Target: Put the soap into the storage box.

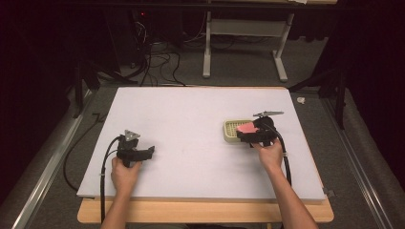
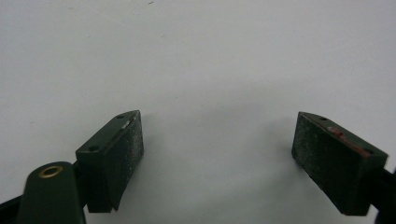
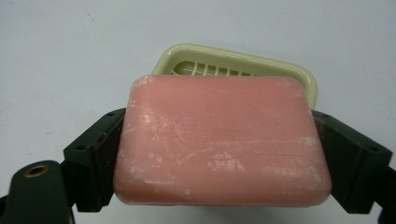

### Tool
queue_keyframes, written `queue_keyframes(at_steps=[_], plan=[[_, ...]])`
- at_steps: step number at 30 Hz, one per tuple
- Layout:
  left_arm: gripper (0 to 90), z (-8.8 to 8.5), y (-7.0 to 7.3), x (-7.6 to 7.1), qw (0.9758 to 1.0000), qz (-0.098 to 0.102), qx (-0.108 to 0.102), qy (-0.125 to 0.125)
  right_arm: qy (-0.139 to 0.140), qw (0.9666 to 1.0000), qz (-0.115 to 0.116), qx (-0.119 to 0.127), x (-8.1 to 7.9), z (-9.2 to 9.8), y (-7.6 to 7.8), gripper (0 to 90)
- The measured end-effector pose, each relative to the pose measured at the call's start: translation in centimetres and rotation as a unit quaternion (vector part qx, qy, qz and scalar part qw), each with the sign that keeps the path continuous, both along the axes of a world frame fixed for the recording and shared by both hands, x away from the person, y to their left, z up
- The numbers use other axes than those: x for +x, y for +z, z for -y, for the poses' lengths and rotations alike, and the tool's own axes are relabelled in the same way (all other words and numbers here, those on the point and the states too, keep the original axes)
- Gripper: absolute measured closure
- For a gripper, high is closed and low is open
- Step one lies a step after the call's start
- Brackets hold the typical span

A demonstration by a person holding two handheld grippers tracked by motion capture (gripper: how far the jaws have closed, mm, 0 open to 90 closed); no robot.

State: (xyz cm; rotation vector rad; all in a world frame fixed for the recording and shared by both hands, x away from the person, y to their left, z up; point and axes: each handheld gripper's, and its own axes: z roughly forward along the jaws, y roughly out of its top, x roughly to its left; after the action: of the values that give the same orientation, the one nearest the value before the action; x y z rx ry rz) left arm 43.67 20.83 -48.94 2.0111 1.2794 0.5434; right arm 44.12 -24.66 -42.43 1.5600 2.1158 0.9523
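A pink bar of soap [image 3: 219,140] is clamped between the two black jaws of my right gripper [image 3: 219,154], which is shut on it. In the high view the right gripper [image 1: 249,131] holds the soap [image 1: 246,128] over the near edge of a cream slotted soap dish [image 1: 231,129] at the table's right. The dish [image 3: 243,63] shows just behind the soap in the right gripper view. Whether the soap touches the dish I cannot tell. My left gripper [image 1: 151,150] rests low at the table's left, and its jaws stand wide open [image 2: 217,154] over bare white tabletop.
The white tabletop [image 1: 191,124] lies on a wooden table. Cables [image 1: 157,62] and a white desk frame [image 1: 243,33] are on the floor beyond the far edge. Metal rails run along both sides.
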Motion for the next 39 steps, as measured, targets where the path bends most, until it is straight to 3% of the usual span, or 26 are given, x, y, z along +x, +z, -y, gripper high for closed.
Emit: queue_keyframes(at_steps=[19,39], plan=[[17.1,0.0,0.0,0.0,1.0000,0.000,0.000,0.000,-0.010,0.9994,-0.025,-0.022,1.9,-1.2,-1.4,13.5],[17.1,0.0,0.0,0.0,1.0000,0.000,-0.001,0.000,-0.020,0.9986,-0.044,-0.020,3.1,-1.8,-1.9,13.2]])
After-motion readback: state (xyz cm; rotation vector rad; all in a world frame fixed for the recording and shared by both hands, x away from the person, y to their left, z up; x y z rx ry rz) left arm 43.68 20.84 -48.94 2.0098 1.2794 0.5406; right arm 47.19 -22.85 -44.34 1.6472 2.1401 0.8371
